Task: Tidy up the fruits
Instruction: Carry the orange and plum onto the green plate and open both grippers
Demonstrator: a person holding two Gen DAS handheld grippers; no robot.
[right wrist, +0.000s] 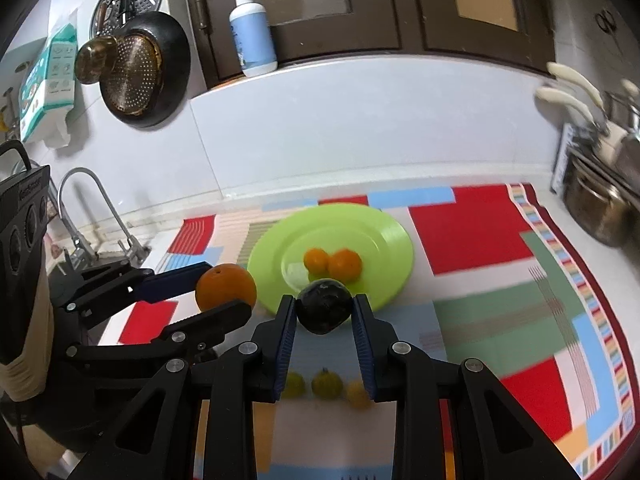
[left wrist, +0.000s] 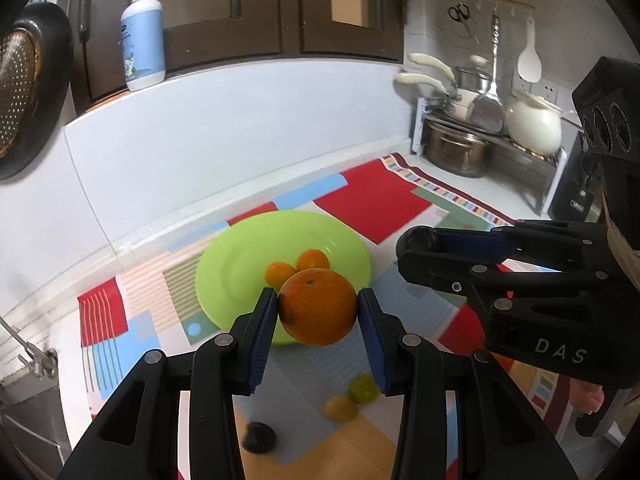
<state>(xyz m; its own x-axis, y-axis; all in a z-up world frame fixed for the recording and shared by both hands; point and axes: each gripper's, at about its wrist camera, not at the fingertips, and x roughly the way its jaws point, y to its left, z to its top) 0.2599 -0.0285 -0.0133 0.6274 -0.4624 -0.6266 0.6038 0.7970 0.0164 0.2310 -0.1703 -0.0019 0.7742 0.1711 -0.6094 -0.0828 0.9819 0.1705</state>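
Observation:
My left gripper point(left wrist: 318, 308) is shut on a large orange point(left wrist: 318, 307) and holds it above the near rim of a lime green plate point(left wrist: 236, 264). Two small oranges point(left wrist: 298, 267) lie on the plate. My right gripper point(right wrist: 325, 310) is shut on a dark round fruit point(right wrist: 325, 311), held above the mat in front of the plate point(right wrist: 360, 224). The left gripper with its orange point(right wrist: 225, 287) shows at the left of the right wrist view. Small yellow-green fruits point(right wrist: 327, 383) lie on the mat below. The right gripper point(left wrist: 420, 248) shows at the right of the left wrist view.
A colourful patchwork mat point(right wrist: 480, 224) covers the counter. Pots and a white kettle point(left wrist: 534, 122) stand on a rack at back right. A soap bottle point(left wrist: 143, 36) stands on the ledge. A tap point(right wrist: 92, 216) and sink are at the left. A dark fruit point(left wrist: 259, 437) lies on the mat.

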